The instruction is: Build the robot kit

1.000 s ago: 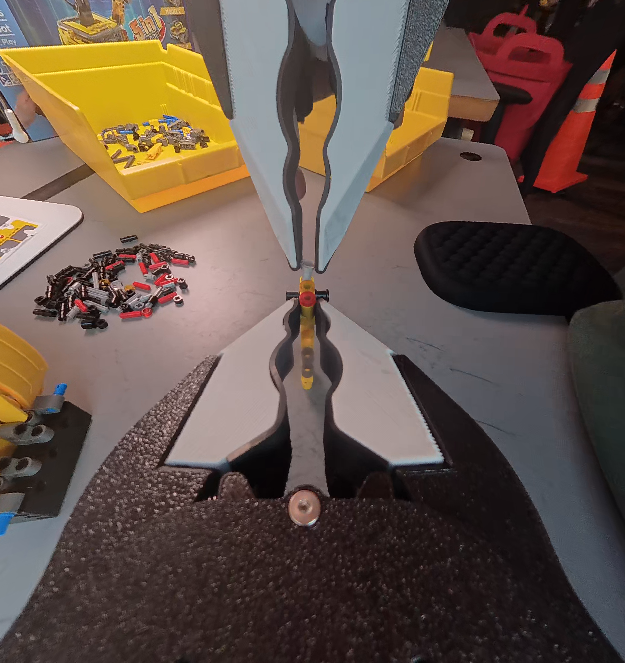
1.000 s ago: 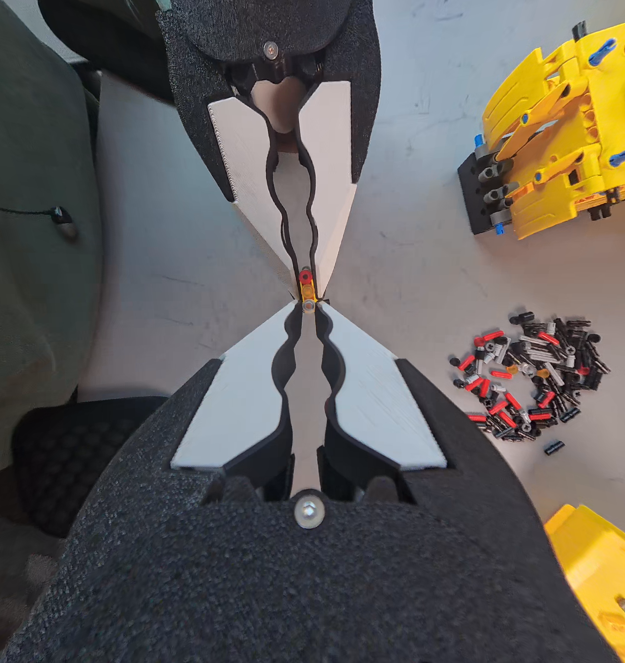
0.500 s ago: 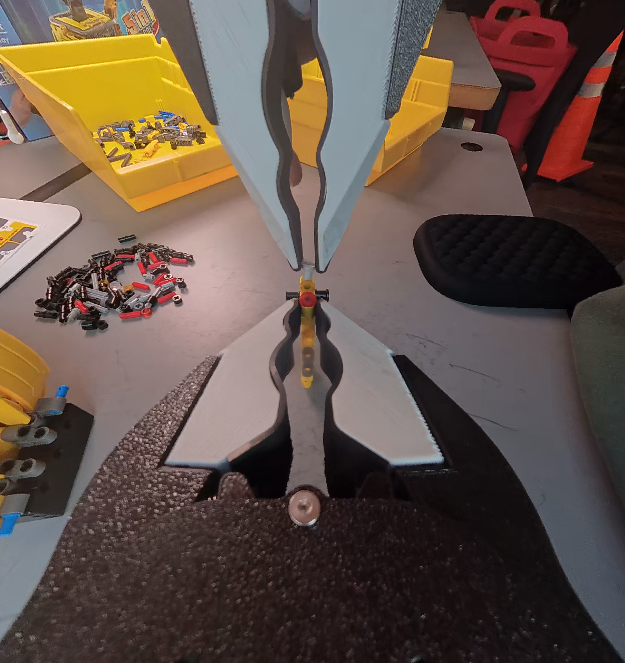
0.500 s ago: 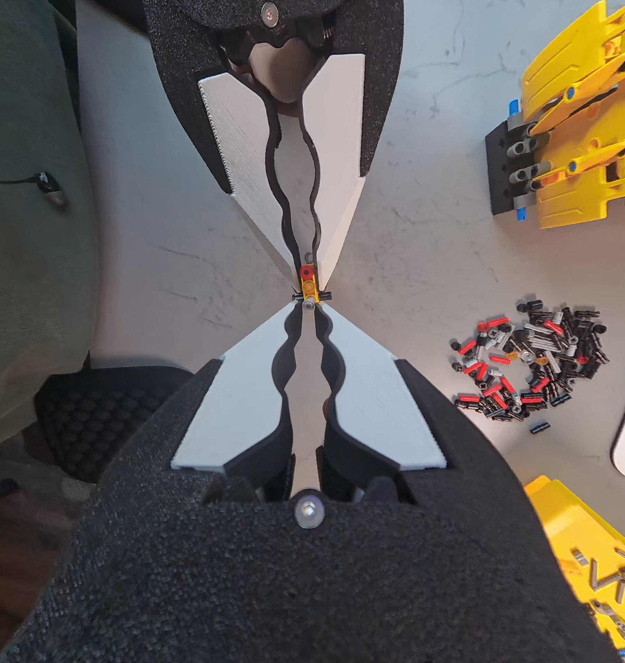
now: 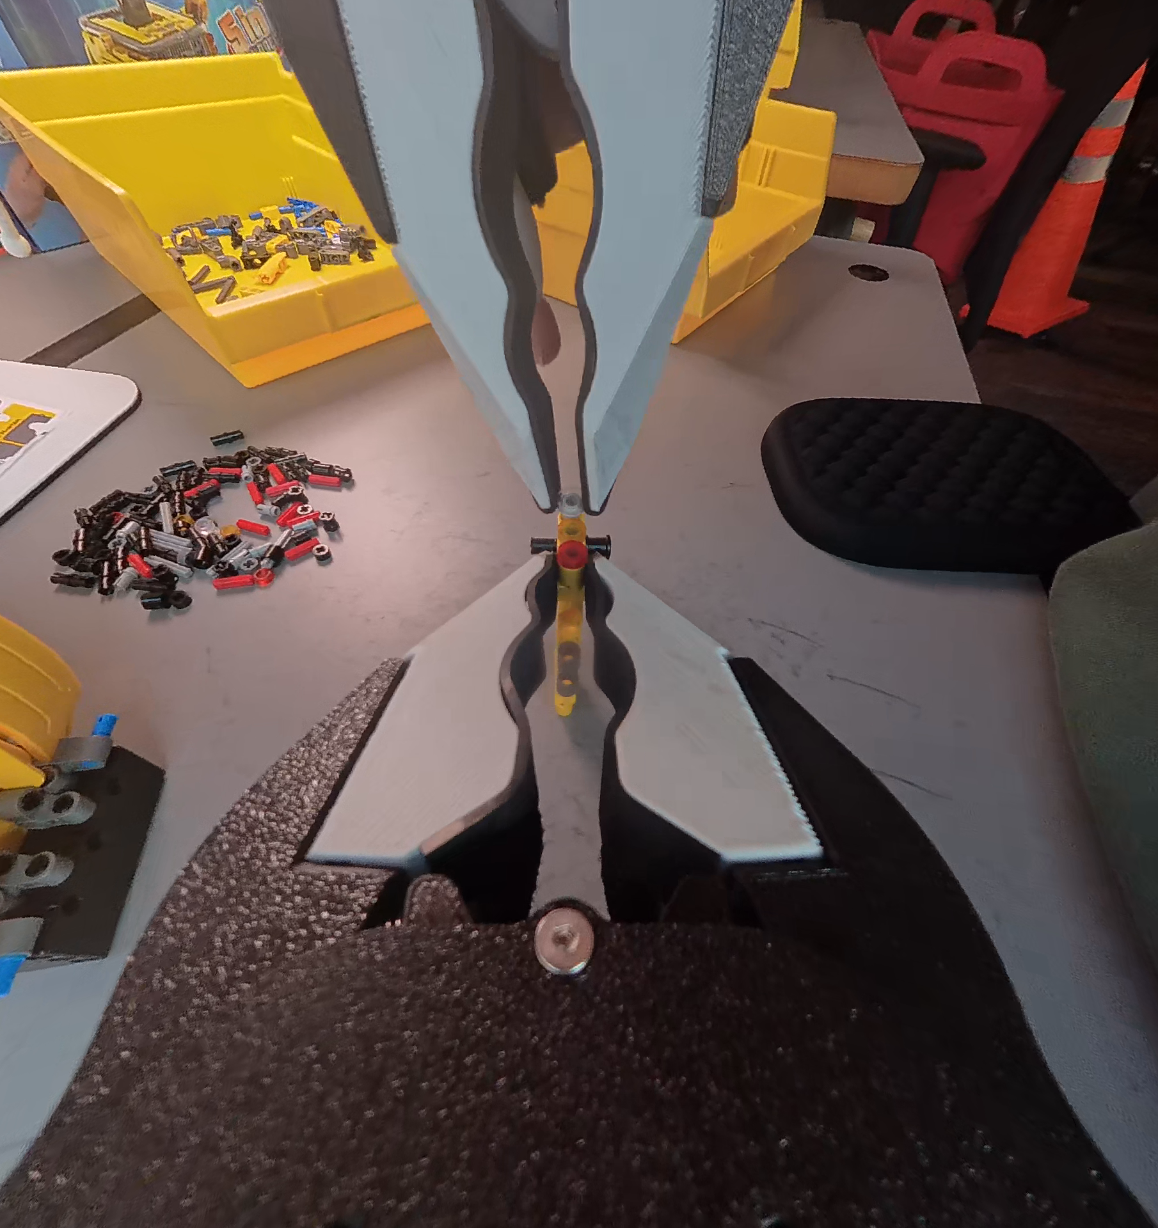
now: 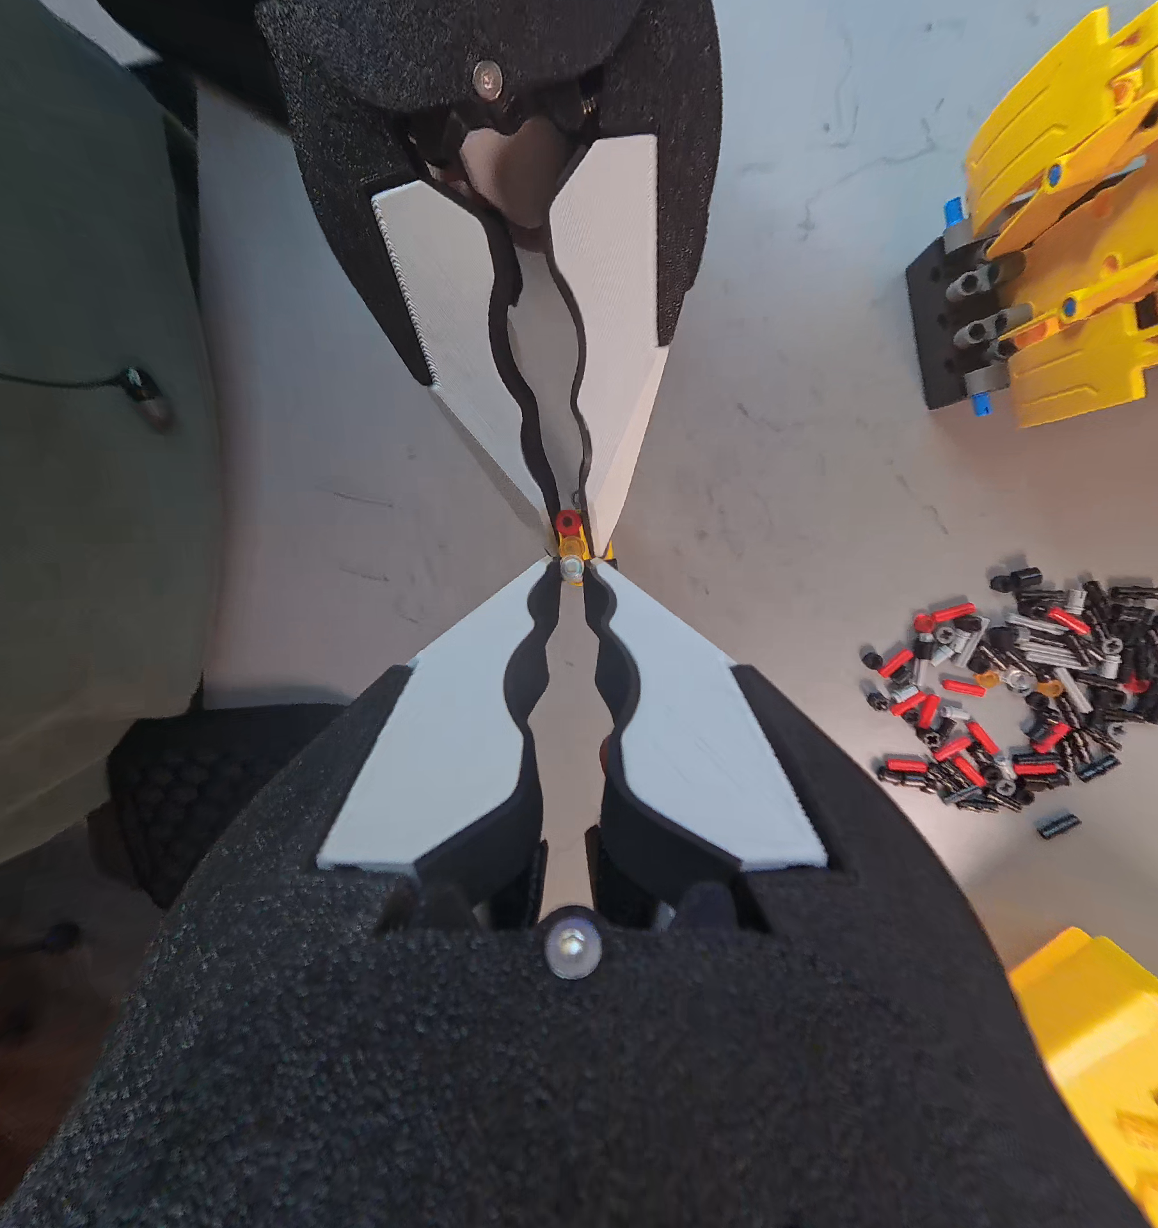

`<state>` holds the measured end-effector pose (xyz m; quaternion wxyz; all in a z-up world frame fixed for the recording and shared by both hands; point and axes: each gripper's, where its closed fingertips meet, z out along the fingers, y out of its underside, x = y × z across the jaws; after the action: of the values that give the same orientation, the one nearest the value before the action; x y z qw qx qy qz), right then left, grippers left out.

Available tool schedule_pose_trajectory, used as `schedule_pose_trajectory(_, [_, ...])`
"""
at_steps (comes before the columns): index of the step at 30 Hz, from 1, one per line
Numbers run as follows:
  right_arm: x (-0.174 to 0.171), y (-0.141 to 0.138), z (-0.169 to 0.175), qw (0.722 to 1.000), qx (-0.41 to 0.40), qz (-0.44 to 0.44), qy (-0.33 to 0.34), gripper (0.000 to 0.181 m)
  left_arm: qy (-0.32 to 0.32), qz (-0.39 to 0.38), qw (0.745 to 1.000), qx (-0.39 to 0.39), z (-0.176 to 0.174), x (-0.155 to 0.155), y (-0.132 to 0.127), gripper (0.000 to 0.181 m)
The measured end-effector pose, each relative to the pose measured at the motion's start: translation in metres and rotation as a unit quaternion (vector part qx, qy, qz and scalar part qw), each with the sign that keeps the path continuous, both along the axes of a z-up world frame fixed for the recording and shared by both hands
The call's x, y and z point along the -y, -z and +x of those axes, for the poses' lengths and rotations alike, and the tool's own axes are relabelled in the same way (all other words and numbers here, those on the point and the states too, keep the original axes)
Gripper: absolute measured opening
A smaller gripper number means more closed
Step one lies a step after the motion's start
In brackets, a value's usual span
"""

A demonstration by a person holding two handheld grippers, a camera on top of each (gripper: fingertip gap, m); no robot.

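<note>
Grey counter (image 5: 829, 664) carries, upper left in the left wrist view, a yellow bin (image 5: 164, 199), then a loose parts pile (image 5: 197, 525). Frame centre: left claw (image 5: 570, 565) pinches narrow on a yellow beam (image 5: 568, 638); right claw (image 6: 570, 565) pinches a small grey piece (image 6: 570, 566) at the beam's tip, seemingly partly pushed in.

Print on blue box (image 5: 5, 80), sticker sheet (image 5: 5, 438).

Yellow holed beam (image 5: 568, 638) with red pin (image 5: 570, 553), black cross-pin, grey peg (image 5: 568, 503) at its far end, clear of table.
</note>
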<state>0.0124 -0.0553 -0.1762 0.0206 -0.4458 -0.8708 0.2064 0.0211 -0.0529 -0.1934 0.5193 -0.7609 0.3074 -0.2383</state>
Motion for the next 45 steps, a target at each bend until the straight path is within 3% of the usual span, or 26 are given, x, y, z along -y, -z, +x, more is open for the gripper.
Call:
schedule_pose_trajectory(5, [-0.003,-0.001,-0.002,0.992,-0.062,-0.086,0.067,0.006,-0.002,-0.003,1.000,0.011,-0.001,-0.002,0.000,0.007])
schedule_pose_trajectory(9, [-0.003,-0.001,-0.001,0.991,-0.105,-0.062,0.051,0.006,-0.005,-0.005,1.000,0.016,0.000,-0.003,-0.001,0.007])
schedule_pose_trajectory(20, [-0.006,0.003,-0.001,0.962,-0.190,-0.152,0.120,0.006,-0.014,-0.010,0.999,0.028,-0.001,-0.004,-0.001,0.006])
schedule_pose_trajectory(28, [-0.004,0.004,0.003,0.985,-0.139,-0.072,0.068,0.006,-0.005,0.003,1.000,0.018,0.001,-0.002,-0.001,0.007])
schedule_pose_trajectory(33, [-0.001,-0.006,0.003,0.985,-0.160,-0.052,0.037,0.014,0.003,0.006,1.000,0.019,0.003,0.000,-0.001,0.007])
schedule_pose_trajectory(37, [-0.003,-0.005,0.004,0.986,-0.157,-0.035,0.036,0.000,0.005,0.007,1.000,0.018,0.004,0.000,-0.001,0.007])
schedule_pose_trajectory(45, [-0.004,0.000,0.005,0.994,-0.109,0.023,0.006,0.000,0.001,0.007,1.000,0.018,0.004,-0.001,-0.001,0.007])
